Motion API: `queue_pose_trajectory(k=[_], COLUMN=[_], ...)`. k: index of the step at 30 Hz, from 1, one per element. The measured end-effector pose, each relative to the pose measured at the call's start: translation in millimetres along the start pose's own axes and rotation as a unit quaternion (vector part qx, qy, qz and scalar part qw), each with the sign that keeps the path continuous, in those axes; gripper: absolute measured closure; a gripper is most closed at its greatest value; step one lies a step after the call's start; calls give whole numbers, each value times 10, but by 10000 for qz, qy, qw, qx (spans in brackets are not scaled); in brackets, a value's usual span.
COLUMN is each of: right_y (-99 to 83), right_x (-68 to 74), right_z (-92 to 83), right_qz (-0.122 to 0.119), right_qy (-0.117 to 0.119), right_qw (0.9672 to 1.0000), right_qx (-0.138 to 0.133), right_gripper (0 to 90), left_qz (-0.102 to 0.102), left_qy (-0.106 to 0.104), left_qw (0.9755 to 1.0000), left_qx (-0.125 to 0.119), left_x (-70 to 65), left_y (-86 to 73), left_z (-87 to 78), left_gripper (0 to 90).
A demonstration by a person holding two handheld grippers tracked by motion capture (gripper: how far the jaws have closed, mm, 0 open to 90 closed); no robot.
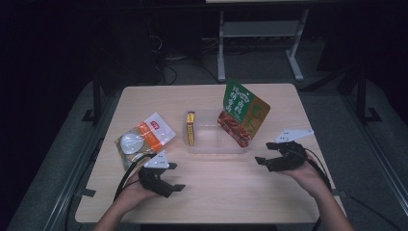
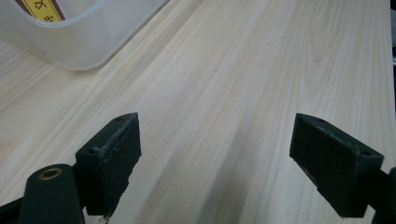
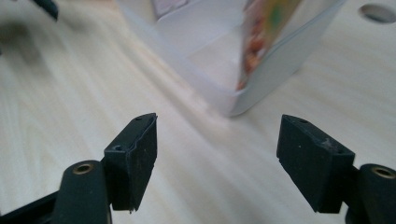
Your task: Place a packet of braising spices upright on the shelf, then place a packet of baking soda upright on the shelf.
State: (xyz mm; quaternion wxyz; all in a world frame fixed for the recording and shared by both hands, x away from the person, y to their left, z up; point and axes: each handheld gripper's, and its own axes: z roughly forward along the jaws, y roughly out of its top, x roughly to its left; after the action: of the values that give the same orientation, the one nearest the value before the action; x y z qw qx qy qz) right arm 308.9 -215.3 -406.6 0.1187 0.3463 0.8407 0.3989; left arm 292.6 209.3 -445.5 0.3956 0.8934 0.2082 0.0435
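From the high view, a clear plastic bin sits in the middle of the wooden table and serves as the landmark. Inside it, a yellow box stands against the left wall, and a green and red packet leans upright at the right end, its top well above the rim. Left of the bin, apart from it, an orange and white pouch lies flat on the table. The left gripper rests near the bin's front left, just below the pouch; the right gripper hovers just beside the bin's front right corner. Both stand wide open and hold nothing.

In the left gripper view, the jaws are spread over bare wood, with the bin's rounded corner up and to the left and the yellow box showing through its wall.

In the right gripper view, the jaws gape empty, aimed at the bin's near corner, the packet standing just inside.

The packing looks two-thirds done: the pouch is still out. The next move probably calls for the left gripper to reach the pouch, pinch an edge and carry it into the open middle of the bin.
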Motion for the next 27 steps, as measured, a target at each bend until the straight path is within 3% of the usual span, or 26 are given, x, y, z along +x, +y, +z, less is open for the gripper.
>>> queue_pose_trajectory(k=[3, 7, 12, 21, 27], right_y=[-103, -193, -173, -180, -203], right_x=[130, 300, 405, 406, 420], right_z=[74, 185, 301, 321, 354], right_qz=[-59, -324, -539, -574, -647], right_qy=[177, 452, 693, 755, 756], right_qw=[9998, 9981, 9954, 9948, 9938], right_qx=[56, 253, 374, 374, 495], right_gripper=[284, 283, 278, 278, 278], left_qz=[-10, -14, -77, -253, -455], left_qy=[18, 113, 221, 547, 934], left_qw=[10000, 9999, 9997, 9981, 9944], left_qx=[-7, -57, -107, -122, -194], left_x=[15, 60, 123, 272, 418], left_y=[-9, -19, -22, -96, -128], left_z=[-25, -90, -191, -411, -562], left_gripper=[161, 161, 164, 165, 186])
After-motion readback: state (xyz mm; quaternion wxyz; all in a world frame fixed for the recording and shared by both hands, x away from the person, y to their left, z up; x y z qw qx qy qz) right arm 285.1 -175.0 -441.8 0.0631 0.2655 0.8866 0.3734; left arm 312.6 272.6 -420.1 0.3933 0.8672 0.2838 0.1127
